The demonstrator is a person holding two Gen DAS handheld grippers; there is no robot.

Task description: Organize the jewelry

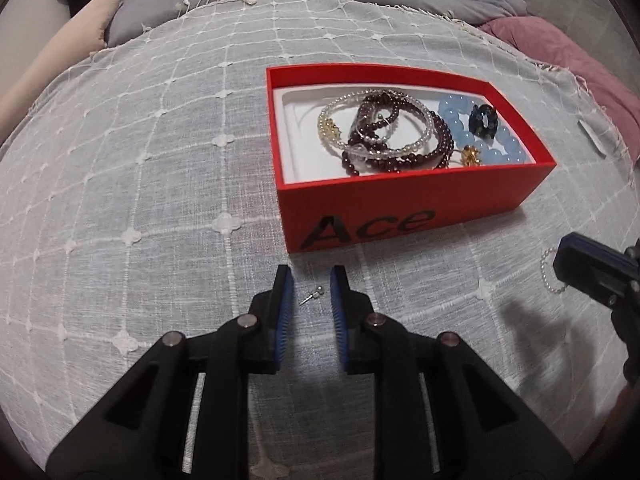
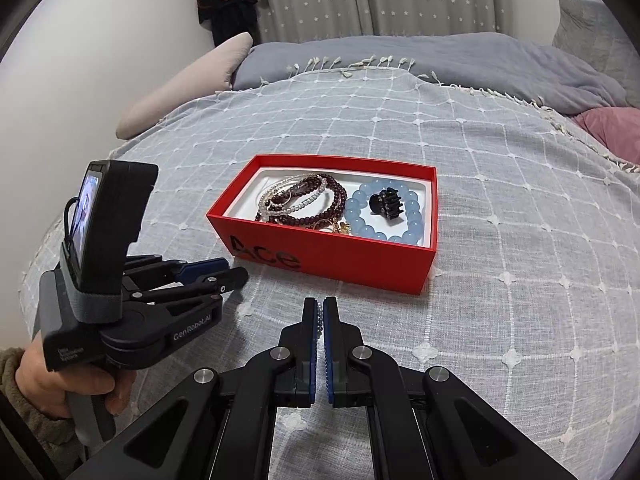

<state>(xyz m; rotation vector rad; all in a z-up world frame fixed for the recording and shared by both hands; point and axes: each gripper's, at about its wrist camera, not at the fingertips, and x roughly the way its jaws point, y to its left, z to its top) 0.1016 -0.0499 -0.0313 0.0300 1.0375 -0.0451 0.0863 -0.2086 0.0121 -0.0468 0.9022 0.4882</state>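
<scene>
A red box (image 1: 400, 200) marked "Ace" lies on the grey checked bedspread (image 1: 160, 160). It holds a dark red bead bracelet (image 1: 400, 136), a clear bead bracelet (image 1: 340, 112), a blue bead bracelet (image 1: 452, 116), a black hair claw (image 1: 484, 120) and a gold charm (image 1: 470, 157). My left gripper (image 1: 311, 280) stands open over a small silver stud earring (image 1: 313, 294), which lies on the cloth between the pads, untouched. My right gripper (image 2: 320, 302) is shut on a white pearl bracelet (image 2: 319, 316), in front of the box (image 2: 340, 260). Its loop (image 1: 545, 276) hangs beside the finger.
A hand (image 2: 60, 380) holds the left gripper (image 2: 234, 270) to the left of the box. A grey duvet (image 2: 440, 56) and a beige pillow (image 2: 180, 92) lie at the far side. A pink blanket (image 1: 560, 52) and a white tag (image 1: 592, 138) are at the right.
</scene>
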